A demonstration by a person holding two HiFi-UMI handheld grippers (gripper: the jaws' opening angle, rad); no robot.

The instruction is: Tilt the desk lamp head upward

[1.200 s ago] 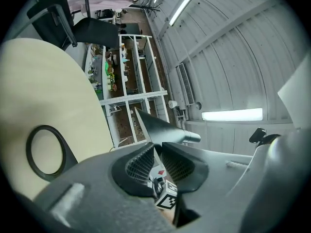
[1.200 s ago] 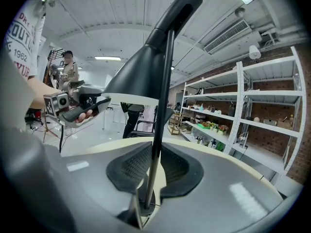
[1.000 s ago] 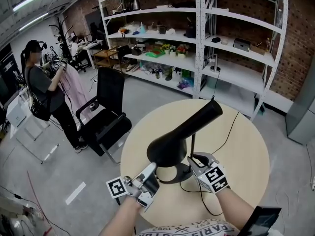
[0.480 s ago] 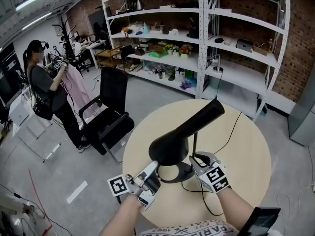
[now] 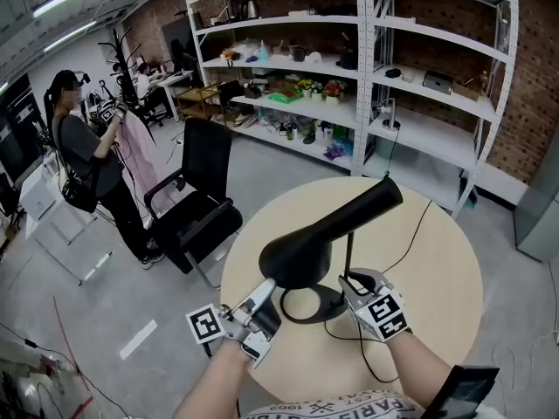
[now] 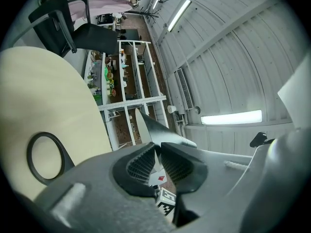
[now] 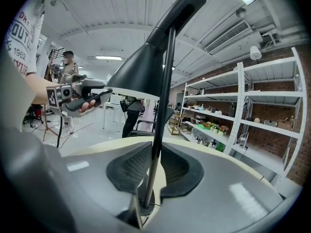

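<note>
A black desk lamp stands on the round beige table (image 5: 437, 269). Its cone head (image 5: 323, 234) slants from the wide mouth at lower left up to the narrow end at upper right. My left gripper (image 5: 269, 286) meets the mouth's rim from below. In the left gripper view its jaws (image 6: 156, 149) are closing, with the thin rim of the shade (image 6: 155, 130) pinched between the pads. My right gripper (image 5: 349, 279) is shut on the thin upright stem (image 5: 349, 251) just above the ring base (image 5: 327, 311). The right gripper view shows the stem (image 7: 163, 91) between the pads (image 7: 156, 152).
The lamp's black cable (image 5: 410, 234) trails over the table toward the far edge. A black office chair (image 5: 196, 208) stands left of the table, and white shelving (image 5: 393, 77) lies beyond. A person (image 5: 83, 164) handles a pink garment at far left.
The lamp head's wide mouth has lifted a little with the left gripper, uncovering more of the ring base. The right gripper has stayed on the stem.
</note>
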